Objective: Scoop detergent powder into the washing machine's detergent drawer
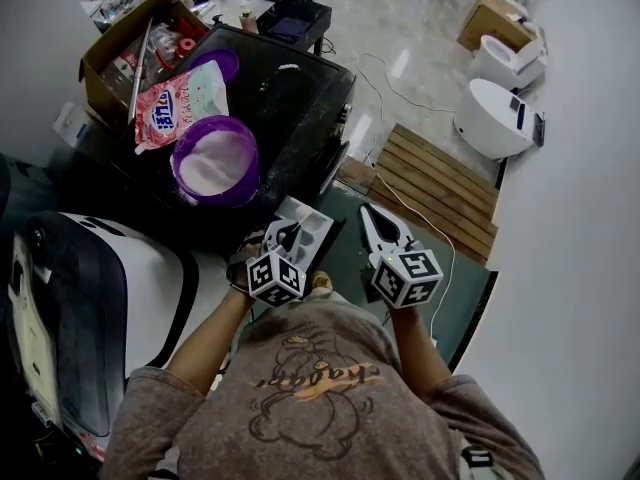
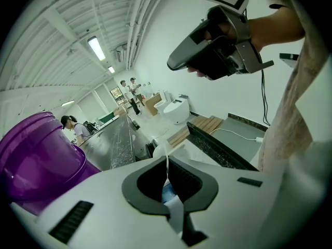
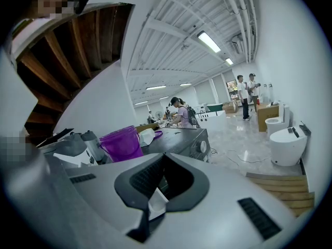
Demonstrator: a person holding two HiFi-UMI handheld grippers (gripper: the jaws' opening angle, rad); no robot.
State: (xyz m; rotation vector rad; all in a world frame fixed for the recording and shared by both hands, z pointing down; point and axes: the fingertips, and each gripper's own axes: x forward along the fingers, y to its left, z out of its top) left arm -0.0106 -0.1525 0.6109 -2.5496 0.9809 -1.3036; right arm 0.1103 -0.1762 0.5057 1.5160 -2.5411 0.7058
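We hold the left gripper [image 2: 166, 160] and right gripper [image 3: 163, 157] closed and empty. Detergent powder [image 1: 214, 160] fills the purple bucket [image 1: 230, 199] on the washing machine [image 1: 290, 98]. It is loose, light and easily spilled, so it needs a scoop.

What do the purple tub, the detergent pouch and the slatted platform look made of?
Purple tub: probably plastic, with a smooth, slightly translucent moulded wall.
Detergent pouch: flexible printed film, glossy and creased.
Slatted platform: apparently wood, with matte brown parallel boards.

purple tub [image 1: 180, 173]: smooth glossy plastic. detergent pouch [image 1: 185, 103]: shiny plastic film. box [image 1: 112, 40]: matt cardboard. slatted platform [image 1: 435, 193]: bare wood. washing machine top [image 1: 290, 98]: dark, speckled. floor [image 1: 380, 28]: polished, reflective.
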